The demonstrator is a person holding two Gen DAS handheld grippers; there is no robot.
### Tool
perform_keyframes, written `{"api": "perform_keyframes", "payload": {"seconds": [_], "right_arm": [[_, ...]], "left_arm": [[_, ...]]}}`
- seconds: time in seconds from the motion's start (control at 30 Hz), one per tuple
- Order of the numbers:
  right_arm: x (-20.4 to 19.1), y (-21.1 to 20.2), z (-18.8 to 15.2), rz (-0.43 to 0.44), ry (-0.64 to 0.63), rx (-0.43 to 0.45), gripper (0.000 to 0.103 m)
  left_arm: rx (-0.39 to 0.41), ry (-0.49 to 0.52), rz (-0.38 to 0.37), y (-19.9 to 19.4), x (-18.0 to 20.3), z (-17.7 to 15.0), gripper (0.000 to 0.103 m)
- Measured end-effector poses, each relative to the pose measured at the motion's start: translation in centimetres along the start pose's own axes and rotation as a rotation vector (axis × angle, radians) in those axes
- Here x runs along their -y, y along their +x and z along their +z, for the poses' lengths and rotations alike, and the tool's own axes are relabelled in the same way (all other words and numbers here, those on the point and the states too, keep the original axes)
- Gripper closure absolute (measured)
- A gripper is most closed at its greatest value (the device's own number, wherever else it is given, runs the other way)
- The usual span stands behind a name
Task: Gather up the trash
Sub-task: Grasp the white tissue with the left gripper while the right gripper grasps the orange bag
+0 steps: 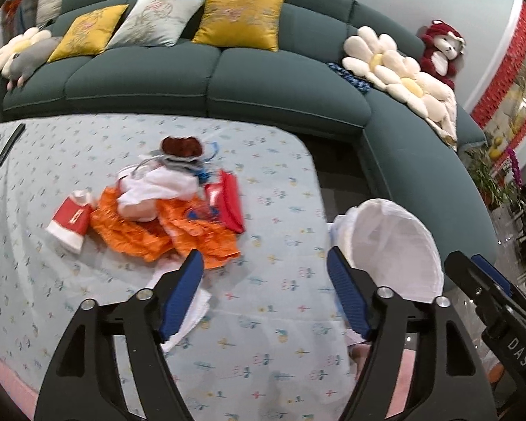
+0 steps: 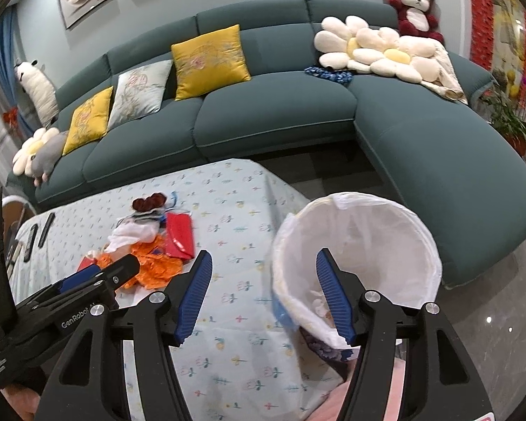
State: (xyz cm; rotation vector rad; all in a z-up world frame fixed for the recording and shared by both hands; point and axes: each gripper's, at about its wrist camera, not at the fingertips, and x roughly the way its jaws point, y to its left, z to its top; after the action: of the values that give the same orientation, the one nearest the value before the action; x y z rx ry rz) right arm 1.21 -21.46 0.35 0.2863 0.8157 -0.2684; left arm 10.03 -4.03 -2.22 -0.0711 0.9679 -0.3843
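A pile of trash lies on the table with a floral cloth (image 1: 263, 315): orange wrappers (image 1: 179, 231), white paper (image 1: 150, 189), a red packet (image 1: 228, 203), a red-and-white carton (image 1: 70, 224), a dark red lump (image 1: 182, 147). The pile also shows in the right wrist view (image 2: 150, 242). A bin with a white liner (image 2: 361, 245) stands at the table's right edge, also in the left wrist view (image 1: 396, 242). My left gripper (image 1: 264, 273) is open above the cloth, just short of the pile. My right gripper (image 2: 263, 273) is open and empty beside the bin's rim.
A white tissue (image 1: 193, 315) lies under the left gripper's left finger. Dark remotes (image 1: 10, 144) lie at the table's far left. A green sofa (image 1: 263, 80) with cushions and plush toys curves behind and to the right. A glossy floor (image 2: 501, 308) lies right of the bin.
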Motion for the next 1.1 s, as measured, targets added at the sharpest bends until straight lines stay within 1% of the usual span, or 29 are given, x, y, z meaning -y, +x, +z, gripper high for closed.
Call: {"api": "perform_keyframes", "payload": {"seconds": [0.13,0.3,0.37,0.5,0.6,0.73,0.8,0.83,0.87,0.9,0.93,0.97,1.03,1.1], "right_arm": [[-1.5,0.6,-0.6,0.009,-0.021,-0.022,0.043],[-3.1,2.0,-1.9,0.016,-0.047,-0.061,0.043],[-3.6,2.7,-2.4,0.032,-0.038,-0.086,0.043],[-4.5,4.4,-3.4,0.043,-0.031,-0.132,0.043],[-5.3,5.4,-3.9,0.04,-0.049,-0.155,0.043],[-6.3,6.5,-4.1,0.036,-0.062,-0.18,0.043],[-6.7,7.0,-4.1,0.035,-0.066,-0.19,0.043],[-7.0,7.4,-4.1,0.033,-0.07,-0.197,0.043],[-7.2,7.7,-4.2,0.033,-0.074,-0.202,0.043],[-7.5,8.0,-4.2,0.033,-0.079,-0.209,0.043],[-7.7,8.3,-4.3,0.032,-0.083,-0.215,0.043],[-8.1,8.7,-4.4,0.033,-0.087,-0.223,0.043],[-8.8,9.3,-4.4,0.043,-0.094,-0.235,0.043],[-9.9,9.9,-4.4,0.048,-0.111,-0.241,0.043]], "left_arm": [[-0.022,-0.024,0.036,0.6,-2.5,-1.0,0.028],[-0.092,-0.035,0.079,2.6,-5.9,-3.1,0.027],[-0.12,-0.046,0.096,3.4,-7.0,-3.8,0.027],[-0.169,-0.07,0.094,5.3,-8.8,-4.9,0.027],[-0.199,-0.058,0.082,6.7,-9.0,-5.4,0.028],[-0.261,-0.052,0.071,9.0,-9.3,-5.9,0.043],[-0.282,-0.046,0.073,9.9,-9.5,-6.2,0.048],[-0.291,-0.043,0.076,10.2,-9.6,-6.3,0.055],[-0.295,-0.037,0.085,10.4,-9.7,-6.4,0.058],[-0.287,-0.033,0.086,10.3,-9.8,-6.4,0.064],[-0.29,-0.035,0.074,10.3,-10.0,-6.4,0.074],[-0.298,-0.042,0.062,10.2,-10.4,-6.4,0.078],[-0.299,-0.063,0.037,9.6,-11.0,-6.2,0.093],[-0.287,-0.079,0.028,8.5,-12.0,-6.1,0.094]]}}
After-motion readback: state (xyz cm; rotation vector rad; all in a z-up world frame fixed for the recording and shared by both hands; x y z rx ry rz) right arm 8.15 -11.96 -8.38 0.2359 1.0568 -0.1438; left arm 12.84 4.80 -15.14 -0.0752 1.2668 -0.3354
